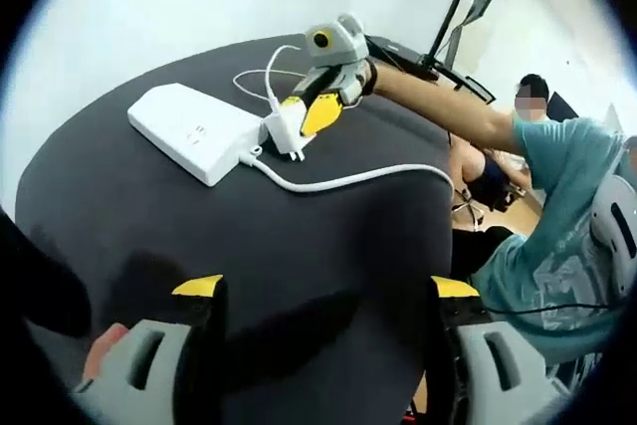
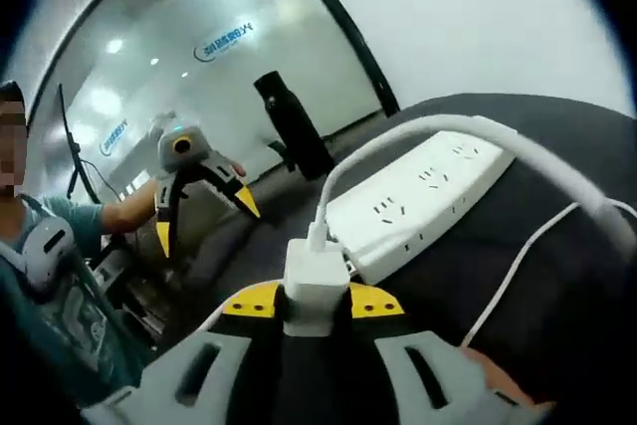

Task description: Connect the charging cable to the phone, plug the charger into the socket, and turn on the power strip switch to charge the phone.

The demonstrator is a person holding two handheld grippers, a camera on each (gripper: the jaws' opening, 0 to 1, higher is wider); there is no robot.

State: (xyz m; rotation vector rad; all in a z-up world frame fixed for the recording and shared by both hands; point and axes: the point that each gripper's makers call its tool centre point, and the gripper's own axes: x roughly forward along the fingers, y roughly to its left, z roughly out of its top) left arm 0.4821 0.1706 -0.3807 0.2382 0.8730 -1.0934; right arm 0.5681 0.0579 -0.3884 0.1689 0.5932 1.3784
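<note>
Your right gripper (image 2: 315,306) had its jaws clamped on the white charger (image 2: 316,286) at the bottom centre of the right gripper view, the thin charging cable (image 2: 323,208) rising from its top. Just beyond it, the white power strip (image 2: 430,191) lay on the dark tabletop (image 2: 557,246), running toward the upper right, its thick cord (image 2: 557,161) arcing over to the right edge. In the left gripper view you could see that same right gripper (image 1: 317,106) in the upper middle of the frame, holding the charger (image 1: 286,133) right at the near end of the power strip (image 1: 194,131); whether the prongs were in a socket, I couldn't tell. Your left gripper (image 1: 328,296) hung with its jaws released and nothing between them, low over the bare tabletop (image 1: 328,236). It showed at the left of the right gripper view too (image 2: 204,211), yellow tips spread, with a dark bottle (image 2: 294,126) behind it.
</note>
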